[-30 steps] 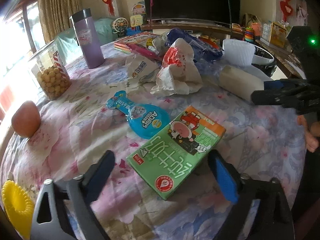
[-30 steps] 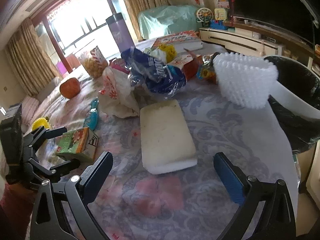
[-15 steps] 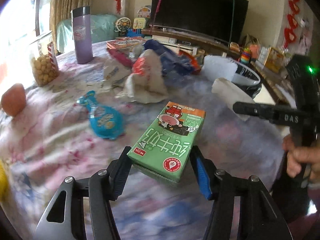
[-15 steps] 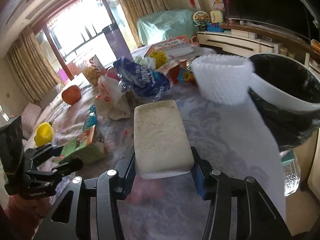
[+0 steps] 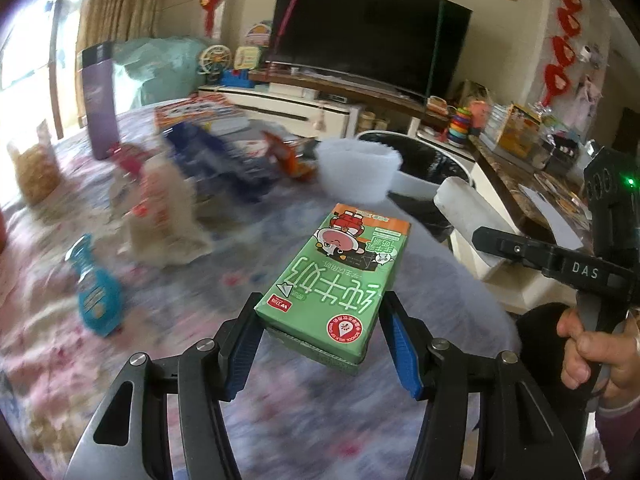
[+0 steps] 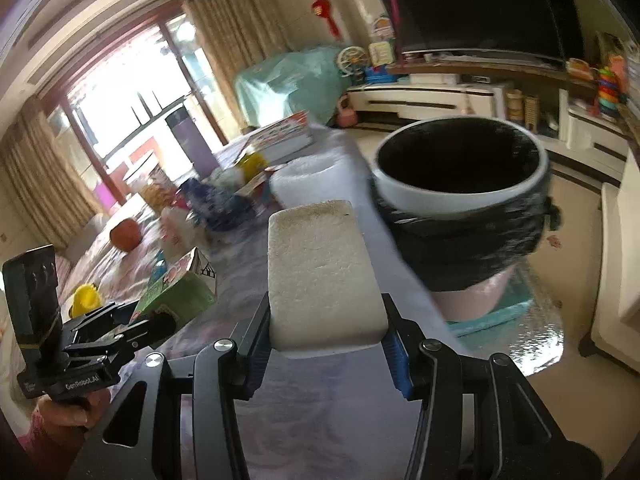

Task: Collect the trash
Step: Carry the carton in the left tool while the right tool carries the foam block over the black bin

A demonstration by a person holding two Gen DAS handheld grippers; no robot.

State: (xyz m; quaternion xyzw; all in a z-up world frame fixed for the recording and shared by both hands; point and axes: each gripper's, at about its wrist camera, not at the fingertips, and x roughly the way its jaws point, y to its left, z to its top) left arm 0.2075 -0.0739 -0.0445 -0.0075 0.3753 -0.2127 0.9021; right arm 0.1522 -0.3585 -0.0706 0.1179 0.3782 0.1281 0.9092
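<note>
R gripper (image 6: 326, 346) clamps white foam block (image 6: 320, 272), long axis fwd along fingers. Bin (image 6: 460, 184) ahead, up-right, off table edge; R hand nearer. L gripper (image 5: 318, 346) clamps green milk carton (image 5: 336, 276), bin (image 5: 424, 168) further ahead-right.

My left gripper (image 5: 320, 344) closed from wide open onto the green milk carton (image 5: 334, 280) and lifted it off the table (image 5: 304, 420); my right gripper (image 6: 324, 344) likewise clamped the white foam block (image 6: 320, 268) and raised it toward the black-lined bin (image 6: 460, 184) at two o'clock.
</note>
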